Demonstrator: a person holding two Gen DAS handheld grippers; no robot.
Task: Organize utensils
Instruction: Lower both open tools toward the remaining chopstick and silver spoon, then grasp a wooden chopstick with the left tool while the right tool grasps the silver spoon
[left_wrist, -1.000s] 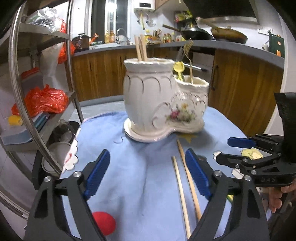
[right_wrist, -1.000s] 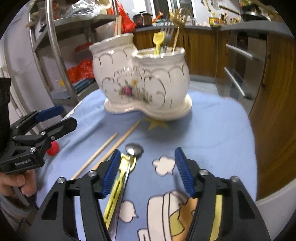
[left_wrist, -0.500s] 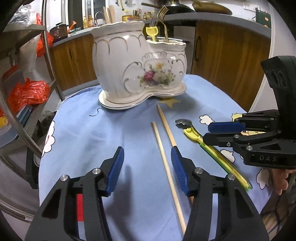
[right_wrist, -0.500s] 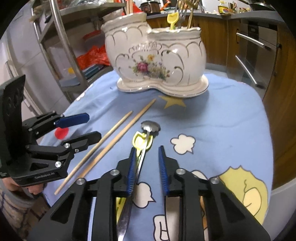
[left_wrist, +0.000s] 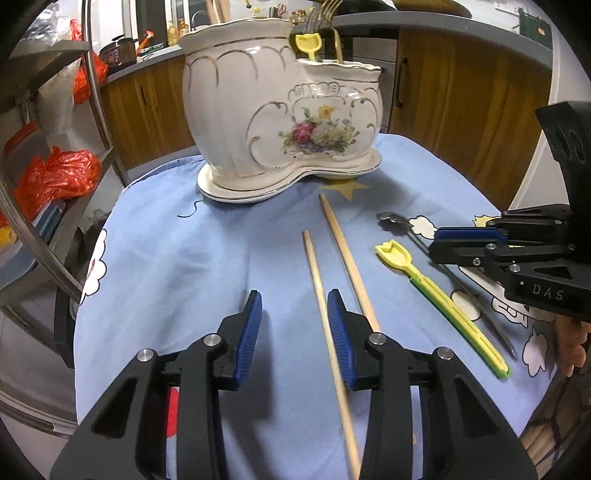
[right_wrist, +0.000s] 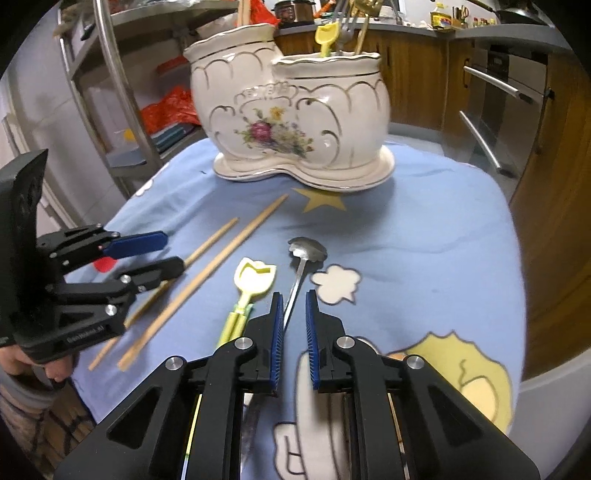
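Left gripper (left_wrist: 293, 332): jaws have just been closing, still parted, one chopstick (left_wrist: 325, 314) between them, untouched. Right gripper (right_wrist: 294, 328): jaws closing, narrow gap, spoon (right_wrist: 301, 266) handle against left pad, not clamped. Holder (right_wrist: 291, 107) at 12 o'clock.

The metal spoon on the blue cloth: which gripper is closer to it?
Right. The right gripper straddles the metal spoon's handle; the left gripper sits farther off, around a wooden chopstick.

both grippers tilt down. the left gripper (left_wrist: 293, 334) has been closing, jaws partly apart. the right gripper (right_wrist: 294, 334), at three o'clock, has been closing, with only a narrow gap left.
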